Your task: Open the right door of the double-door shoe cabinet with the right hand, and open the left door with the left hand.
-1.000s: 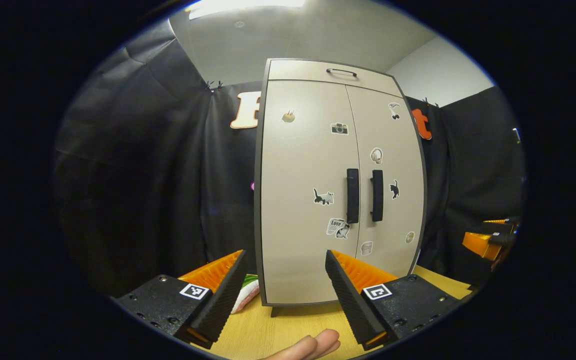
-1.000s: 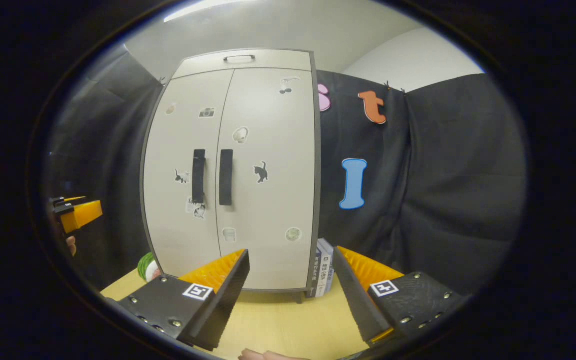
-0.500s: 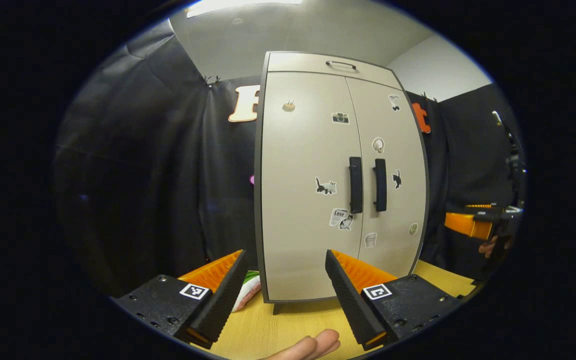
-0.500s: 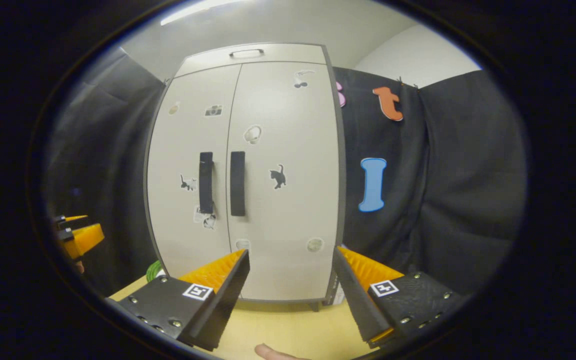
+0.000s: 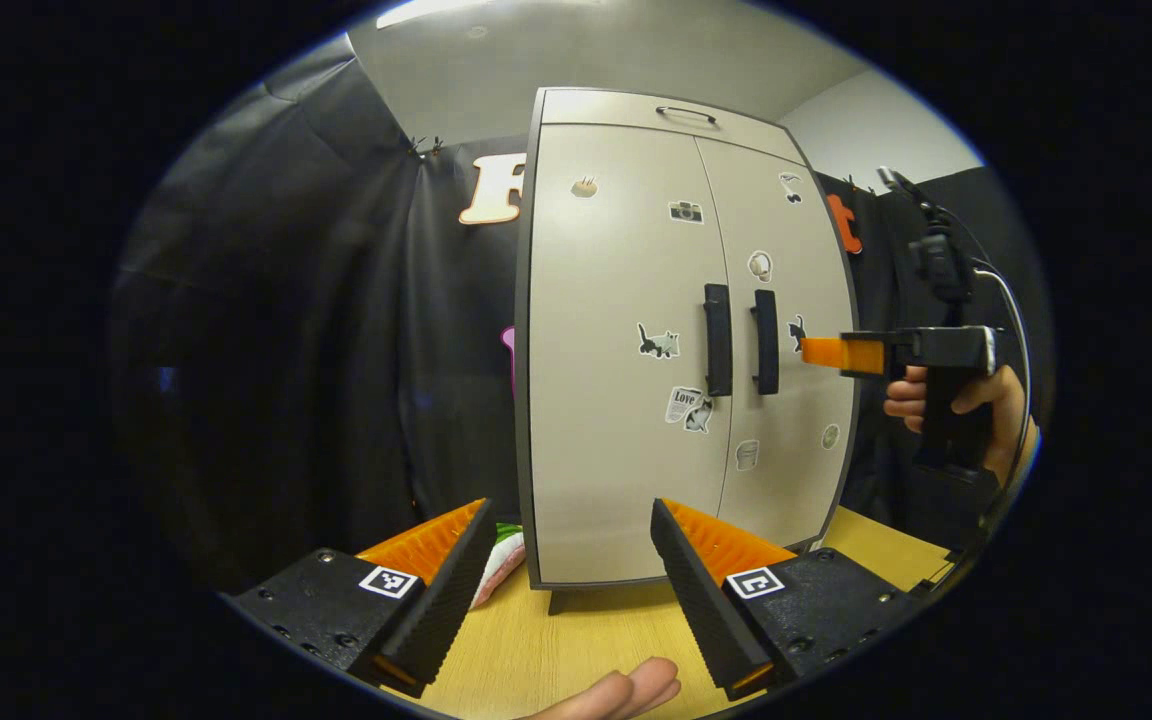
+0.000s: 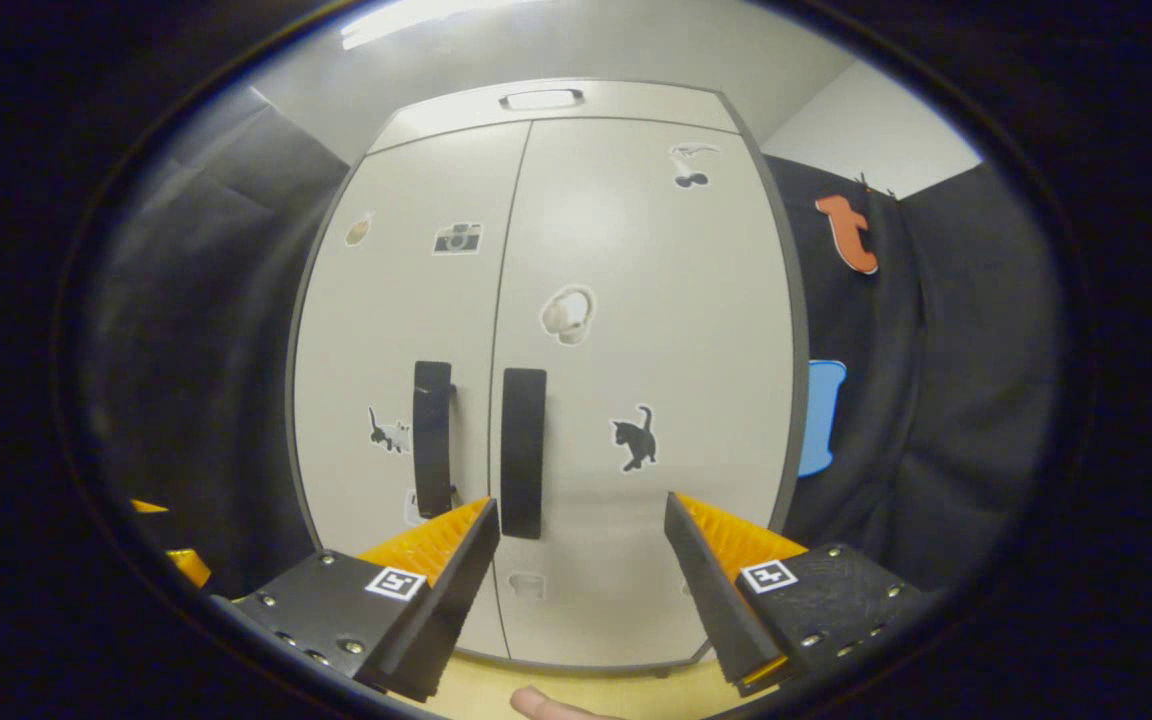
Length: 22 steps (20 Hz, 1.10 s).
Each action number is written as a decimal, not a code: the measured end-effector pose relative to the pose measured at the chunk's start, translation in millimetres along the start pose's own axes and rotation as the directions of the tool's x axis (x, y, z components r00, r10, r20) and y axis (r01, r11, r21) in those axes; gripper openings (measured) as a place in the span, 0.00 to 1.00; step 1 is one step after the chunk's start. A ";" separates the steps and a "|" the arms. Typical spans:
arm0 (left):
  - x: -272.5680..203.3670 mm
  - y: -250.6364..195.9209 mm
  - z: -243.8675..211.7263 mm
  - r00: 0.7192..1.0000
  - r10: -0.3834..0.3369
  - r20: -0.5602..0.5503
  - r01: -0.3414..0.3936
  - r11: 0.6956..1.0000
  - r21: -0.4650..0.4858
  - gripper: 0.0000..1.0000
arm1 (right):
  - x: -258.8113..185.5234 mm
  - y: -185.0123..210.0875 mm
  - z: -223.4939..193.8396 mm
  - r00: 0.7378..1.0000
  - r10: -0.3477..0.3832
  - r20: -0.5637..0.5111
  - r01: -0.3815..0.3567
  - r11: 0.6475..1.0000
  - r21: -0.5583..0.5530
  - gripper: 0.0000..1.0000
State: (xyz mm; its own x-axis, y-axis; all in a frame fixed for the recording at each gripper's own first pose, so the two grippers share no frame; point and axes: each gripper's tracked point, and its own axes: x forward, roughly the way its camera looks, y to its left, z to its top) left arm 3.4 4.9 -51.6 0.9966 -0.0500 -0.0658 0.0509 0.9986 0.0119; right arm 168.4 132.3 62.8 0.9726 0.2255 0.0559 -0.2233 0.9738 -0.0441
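Observation:
The beige shoe cabinet (image 5: 606, 400) stands on the table with both doors shut. Its two black upright handles sit side by side at the middle seam: the left handle (image 5: 717, 339) and the right handle (image 5: 765, 341). My left gripper (image 5: 571, 510) is open and empty, well short of the cabinet and low before the left door. In the left gripper view, the right gripper (image 5: 826, 352) is held at handle height, just right of the right handle. In the right gripper view, the cabinet (image 6: 636, 300) looms close. My right gripper (image 6: 581, 503) is open, and the right handle (image 6: 523, 452) is just above its left finger.
A wooden tabletop (image 5: 576, 640) carries the cabinet. A green and pink thing (image 5: 496, 575) lies by the cabinet's left foot. A drawer with a handle (image 5: 686, 113) tops the cabinet. A hand (image 5: 946, 390) grips the right gripper. Black cloth hangs on both sides.
The right gripper has risen and come much closer to the cabinet, up to handle height. The left gripper has hardly moved.

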 end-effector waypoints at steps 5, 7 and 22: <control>-13.3 -8.7 -6.7 0.999 -0.035 0.013 0.035 0.999 -0.023 0.96 | 42.5 22.0 2.0 0.999 -0.024 -0.028 0.023 1.000 -0.013 0.99; -16.0 -9.9 -16.9 0.999 -0.044 -0.007 0.043 0.998 -0.050 0.96 | 59.8 28.2 -0.5 0.999 -0.032 -0.038 0.032 0.999 -0.005 0.94; -30.4 5.4 -36.9 0.999 -0.013 -0.039 0.011 0.999 -0.048 0.96 | 81.1 30.8 -4.0 0.995 -0.071 -0.077 0.079 0.991 0.107 0.24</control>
State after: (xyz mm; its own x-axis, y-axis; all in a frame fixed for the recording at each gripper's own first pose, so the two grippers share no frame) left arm -29.0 12.4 -86.3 0.9925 -0.0625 -0.1047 0.0589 0.9976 -0.0369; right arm 240.7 180.5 62.0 0.9881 0.1530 -0.0177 -0.1515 0.9862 0.0671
